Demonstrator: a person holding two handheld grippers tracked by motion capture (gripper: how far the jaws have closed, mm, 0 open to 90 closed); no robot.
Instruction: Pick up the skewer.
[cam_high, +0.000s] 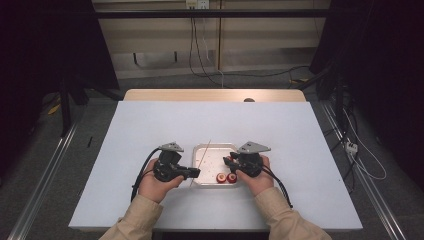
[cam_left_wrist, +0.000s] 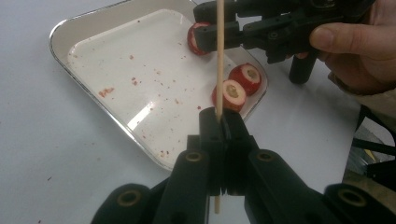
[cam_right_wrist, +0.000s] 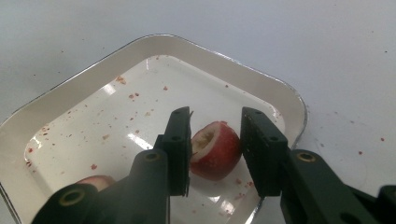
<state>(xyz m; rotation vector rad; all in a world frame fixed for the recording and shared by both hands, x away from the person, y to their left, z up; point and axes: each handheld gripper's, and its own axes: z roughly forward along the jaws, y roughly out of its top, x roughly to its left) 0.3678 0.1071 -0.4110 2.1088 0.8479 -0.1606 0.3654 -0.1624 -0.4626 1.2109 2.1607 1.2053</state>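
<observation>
A: Left gripper (cam_left_wrist: 219, 122), state?

B: Jaws shut tight on a thin wooden skewer (cam_left_wrist: 219, 56). The stick is pinched upright betw. the tips in the left gripper view, a short end seen below them. In the high view the gripper (cam_high: 196, 172) is held just left of the tray (cam_high: 200, 150), skewer (cam_high: 202, 156) slanting up past the tray's left rim.

A: Right gripper?

B: Partly open. In the right gripper view (cam_right_wrist: 215, 140) a hollowed red fruit piece (cam_right_wrist: 215, 150) is seen betw. the jaws; the left pad is touching it or nearly so, a gap is seen at the right pad. A firm grip can't be confirmed. The same piece (cam_left_wrist: 195, 37) is seen at that gripper's tips in the left gripper view, behind the skewer.

A: Other pieces?

B: Two more cored pieces are lying in the tray's near right corner, side by side: one (cam_left_wrist: 229, 94) just behind the skewer, one (cam_left_wrist: 246, 78) beside it. Seen in the high view too (cam_high: 220, 178) (cam_high: 232, 177).

A: Tray?

B: White, metal-rimmed, set on the white table (cam_high: 280, 130) betw. both hands; red crumbs are scattered over its floor.
</observation>
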